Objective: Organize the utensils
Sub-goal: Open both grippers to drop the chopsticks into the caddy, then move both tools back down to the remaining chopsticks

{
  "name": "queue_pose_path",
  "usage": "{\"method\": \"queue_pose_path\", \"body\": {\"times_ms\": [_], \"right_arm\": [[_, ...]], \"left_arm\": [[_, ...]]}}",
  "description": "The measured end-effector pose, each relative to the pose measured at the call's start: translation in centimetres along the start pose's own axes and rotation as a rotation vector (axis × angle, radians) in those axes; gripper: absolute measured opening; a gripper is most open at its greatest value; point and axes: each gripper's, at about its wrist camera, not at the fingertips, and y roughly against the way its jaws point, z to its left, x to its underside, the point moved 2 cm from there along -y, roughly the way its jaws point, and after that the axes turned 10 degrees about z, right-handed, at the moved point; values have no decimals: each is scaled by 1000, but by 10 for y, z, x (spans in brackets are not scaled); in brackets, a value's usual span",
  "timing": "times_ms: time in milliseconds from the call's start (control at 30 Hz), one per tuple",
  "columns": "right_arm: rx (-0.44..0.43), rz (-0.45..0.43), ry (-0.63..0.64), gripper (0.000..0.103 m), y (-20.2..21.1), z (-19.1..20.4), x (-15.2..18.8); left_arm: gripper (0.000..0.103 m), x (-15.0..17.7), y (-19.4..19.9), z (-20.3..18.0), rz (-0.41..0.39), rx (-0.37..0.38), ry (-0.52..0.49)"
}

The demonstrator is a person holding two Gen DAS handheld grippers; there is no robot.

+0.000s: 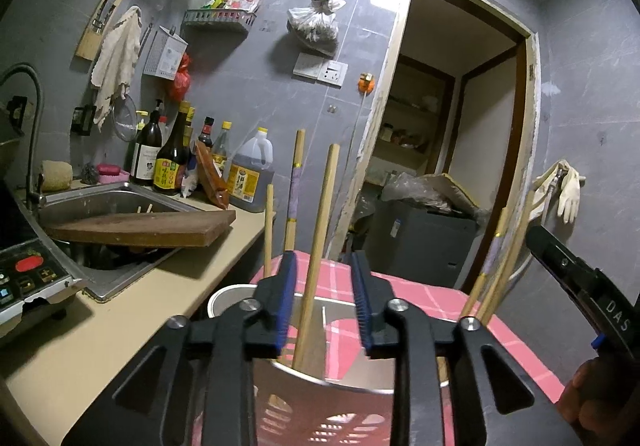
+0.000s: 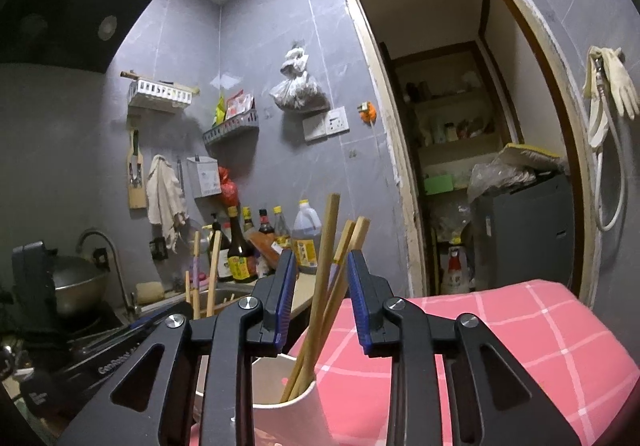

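My left gripper (image 1: 325, 294) is open just above a white utensil holder (image 1: 224, 298) with a perforated front. A wooden chopstick (image 1: 320, 238) stands in the holder between the jaws, untouched; two more chopsticks (image 1: 294, 185) stand behind the left jaw. My right gripper (image 2: 320, 298) is open over the holder's other compartment (image 2: 288, 414), where several wooden chopsticks (image 2: 326, 274) lean upright between the jaws without contact. The right gripper's side (image 1: 576, 278) shows at the right of the left wrist view, beside more chopsticks (image 1: 500, 262).
The holder sits on a pink checked cloth (image 2: 500, 346). To the left are a counter (image 1: 120, 322), a sink (image 1: 100, 201) with a wooden cutting board (image 1: 140, 232) across it, sauce bottles (image 1: 172, 165) and an induction cooker (image 1: 28, 278). An open doorway (image 2: 460, 125) lies ahead.
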Motion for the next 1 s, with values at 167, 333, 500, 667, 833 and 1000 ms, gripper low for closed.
{"method": "queue_pose_path", "body": {"times_ms": [167, 333, 500, 667, 833, 1000], "right_arm": [[29, -23, -4, 30, 15, -8, -4], [54, -42, -12, 41, 37, -18, -7], [79, -43, 4, 46, 62, -25, -7], [122, -55, 25, 57, 92, -37, -9], [173, -63, 35, 78, 122, -55, -11], [217, -54, 38, 100, 142, -74, -11]], "left_arm": [[38, -4, 16, -12, -19, -3, -19], [51, -10, 31, -28, -27, 1, -37], [61, -12, 44, -46, -30, 18, -50], [75, -10, 54, -69, -29, 48, -71], [94, -4, 59, -93, -26, 78, -91], [100, 6, 60, -116, -8, 117, -111]]}}
